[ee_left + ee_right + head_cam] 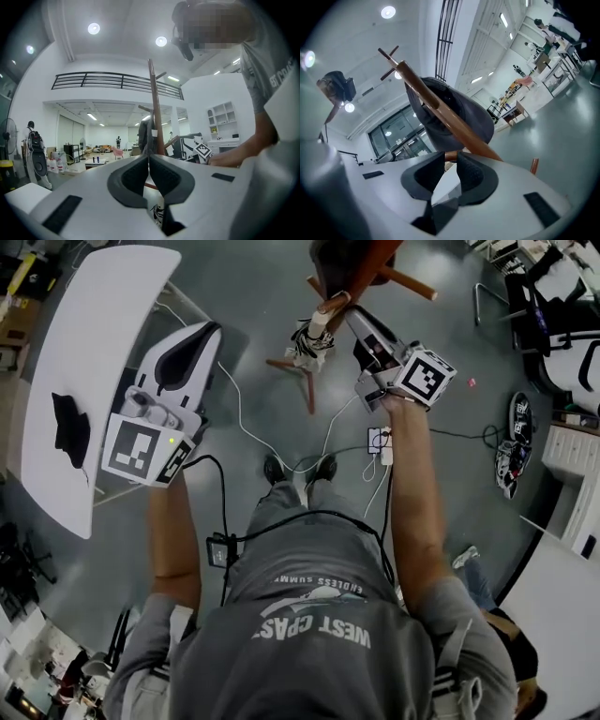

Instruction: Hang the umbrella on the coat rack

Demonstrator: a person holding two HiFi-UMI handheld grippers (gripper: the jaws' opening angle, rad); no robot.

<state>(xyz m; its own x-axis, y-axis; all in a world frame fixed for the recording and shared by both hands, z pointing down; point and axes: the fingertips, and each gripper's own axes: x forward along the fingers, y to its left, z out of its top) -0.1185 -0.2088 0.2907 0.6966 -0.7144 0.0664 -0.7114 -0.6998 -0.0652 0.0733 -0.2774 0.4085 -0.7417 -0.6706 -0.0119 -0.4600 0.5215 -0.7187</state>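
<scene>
A white table [103, 315] lies at 9 o'clock with a black object [70, 427] on it. Just beside it, at 10 o'clock, the left gripper [204, 338] has its tongs pressed together on nothing. The wooden coat rack [154, 103] stands at 12 o'clock beyond its tips. A dark grey umbrella [464, 108] hangs against the pole, off the floor. At 1 o'clock the right gripper [449, 161] points up along the pole. Its tongs are spread by a narrow gap, with nothing pinched and a wooden peg showing behind.
</scene>
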